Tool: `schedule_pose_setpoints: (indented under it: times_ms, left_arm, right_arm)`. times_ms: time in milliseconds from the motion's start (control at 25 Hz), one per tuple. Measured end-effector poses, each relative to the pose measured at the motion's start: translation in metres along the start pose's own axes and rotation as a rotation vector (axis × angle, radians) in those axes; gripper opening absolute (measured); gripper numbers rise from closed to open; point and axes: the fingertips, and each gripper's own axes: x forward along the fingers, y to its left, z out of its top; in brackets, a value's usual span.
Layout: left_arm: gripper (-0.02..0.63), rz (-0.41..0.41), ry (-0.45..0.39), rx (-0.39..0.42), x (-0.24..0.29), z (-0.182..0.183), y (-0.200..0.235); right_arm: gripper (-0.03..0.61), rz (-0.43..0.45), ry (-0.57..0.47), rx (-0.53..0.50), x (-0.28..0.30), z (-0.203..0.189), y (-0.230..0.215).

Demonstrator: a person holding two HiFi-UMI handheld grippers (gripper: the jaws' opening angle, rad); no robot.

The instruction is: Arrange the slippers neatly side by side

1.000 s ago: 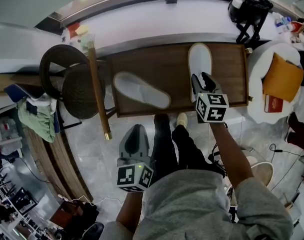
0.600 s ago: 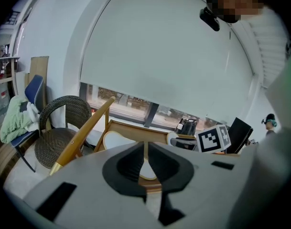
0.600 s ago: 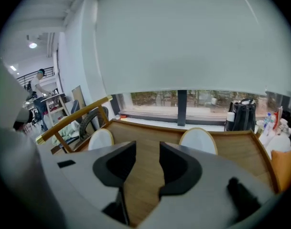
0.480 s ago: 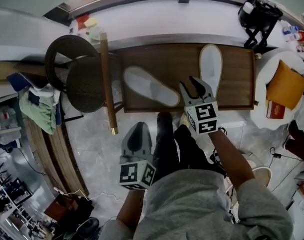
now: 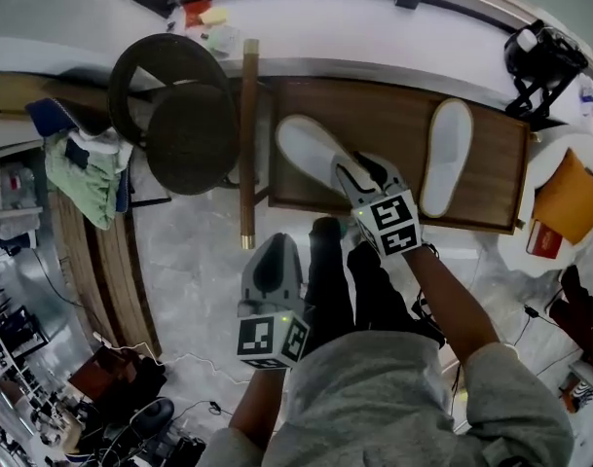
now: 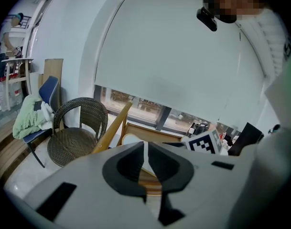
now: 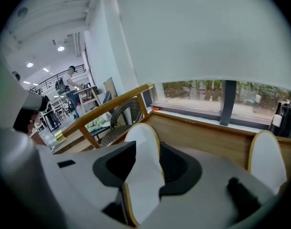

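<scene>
Straightening the skewed slipper point(image 5: 311, 144) looks to be the step in hand. Head view: 2 white slippers lie well apart on the wooden surface point(image 5: 393, 125), the skewed one slantwise at the left and the straight slipper point(image 5: 447, 159) near the right end. The right hand-held gripper point(image 5: 362, 168) covers the skewed one's heel, so the grip itself is hidden there. The left hand-held gripper point(image 5: 274, 246) hangs low over the floor, away from both. Left gripper view: its jaws stand almost together with only a thin slit between, holding nothing, and its own body blocks most of the surface. Right gripper view: the jaws are closed on the skewed slipper's near end, while the straight slipper's lower part is cut off behind the gripper body. Next, I judge, the held slipper must be turned and carried rightward to lie parallel beside its mate.
</scene>
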Motion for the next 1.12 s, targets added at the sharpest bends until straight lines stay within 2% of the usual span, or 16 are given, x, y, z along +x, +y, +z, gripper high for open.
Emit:
schedule_pose_setpoints:
  times_ms: [280, 560, 640, 680, 840, 1120]
  left_arm:
    - [0.038, 0.04, 0.001, -0.03, -0.006, 0.001, 0.024]
    - [0.038, 0.035, 0.01, -0.03, -0.005, 0.002, 0.026]
    - [0.038, 0.034, 0.011, -0.03, -0.005, 0.003, 0.026]
    - [0.038, 0.032, 0.01, -0.032, -0.005, 0.003, 0.026]
    - [0.038, 0.024, 0.015, -0.026, -0.004, 0.0, 0.024]
    - [0.038, -0.012, 0.025, -0.005, 0.001, -0.006, 0.008]
  right_arm:
    - [0.138, 0.047, 0.065, -0.028, 0.044, -0.006, 0.02]
    - [0.134, 0.043, 0.14, -0.067, 0.06, -0.017, 0.019]
    - [0.07, 0.034, 0.154, -0.082, 0.06, -0.02, 0.018]
    - [0.057, 0.029, 0.157, -0.091, 0.06, -0.022, 0.017]
    - [0.046, 0.012, 0.131, -0.079, 0.054, -0.019, 0.018]
    - [0.044, -0.044, 0.031, 0.05, 0.026, 0.0, 0.002]
